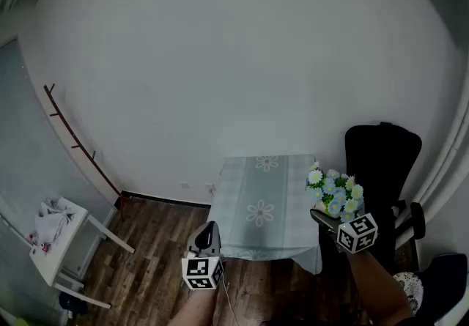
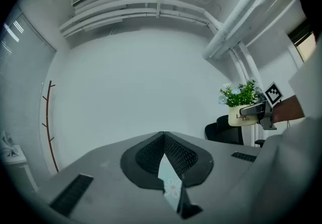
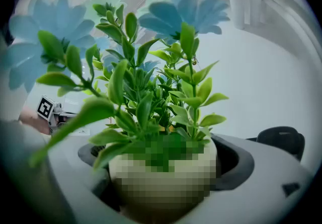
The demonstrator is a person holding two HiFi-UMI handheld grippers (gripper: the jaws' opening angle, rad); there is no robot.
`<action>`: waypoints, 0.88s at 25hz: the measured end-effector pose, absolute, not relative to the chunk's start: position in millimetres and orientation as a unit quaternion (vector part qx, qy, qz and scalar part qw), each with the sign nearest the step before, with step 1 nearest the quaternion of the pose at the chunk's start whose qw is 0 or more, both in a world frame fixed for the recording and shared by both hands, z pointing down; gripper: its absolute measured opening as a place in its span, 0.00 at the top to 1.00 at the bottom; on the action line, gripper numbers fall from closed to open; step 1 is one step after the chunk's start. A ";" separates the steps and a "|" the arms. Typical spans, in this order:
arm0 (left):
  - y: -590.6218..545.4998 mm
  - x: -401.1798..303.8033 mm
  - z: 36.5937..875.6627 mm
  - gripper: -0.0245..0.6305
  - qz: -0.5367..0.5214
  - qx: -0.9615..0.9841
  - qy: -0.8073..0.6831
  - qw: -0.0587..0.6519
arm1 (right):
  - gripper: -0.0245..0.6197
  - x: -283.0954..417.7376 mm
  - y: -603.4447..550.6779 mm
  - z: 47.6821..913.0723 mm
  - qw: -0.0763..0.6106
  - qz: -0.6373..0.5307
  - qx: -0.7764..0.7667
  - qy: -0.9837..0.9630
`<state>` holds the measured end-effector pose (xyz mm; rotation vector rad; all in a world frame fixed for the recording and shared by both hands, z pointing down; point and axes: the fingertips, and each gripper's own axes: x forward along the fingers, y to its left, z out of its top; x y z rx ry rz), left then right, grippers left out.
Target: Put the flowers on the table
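Right gripper (image 1: 323,216) holds the flowers (image 1: 335,191) (upright, between its jaws) near the table (image 1: 264,200).

Plain white wall (image 1: 234,61) is filling most of the head view, lit dim & even. Dark wood-plank floor (image 1: 154,258) is showing at lower L. Table (image 1: 260,185) w/ pale checked, flower-print cloth is standing lower centre against the wall, and a black office chair (image 1: 382,160) is sitting just to its R. Small white side table (image 1: 72,223) is standing far lower L, w/ a reddish coat rail (image 1: 77,141) slanting above it. White pipes (image 2: 241,21) are running across upper R of the left gripper view.
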<state>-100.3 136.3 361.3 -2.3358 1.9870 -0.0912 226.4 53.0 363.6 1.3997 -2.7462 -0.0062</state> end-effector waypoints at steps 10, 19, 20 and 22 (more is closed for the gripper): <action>133.1 -99.1 353.1 0.96 -0.030 -0.755 0.652 0.064 | 0.08 216.6 46.4 357.3 0.019 -0.013 0.433 -0.901; 121.1 -88.5 368.5 0.96 -0.044 -0.748 0.660 0.053 | 0.08 213.0 31.6 360.2 0.010 -0.019 0.416 -0.909; 119.6 -85.8 369.6 0.96 -0.044 -0.747 0.661 0.052 | 0.08 215.0 29.8 361.0 0.009 -0.019 0.415 -0.910; 117.5 -79.7 371.2 0.96 -0.043 -0.744 0.664 0.052 | 0.08 220.8 26.1 362.8 0.007 -0.019 0.413 -0.910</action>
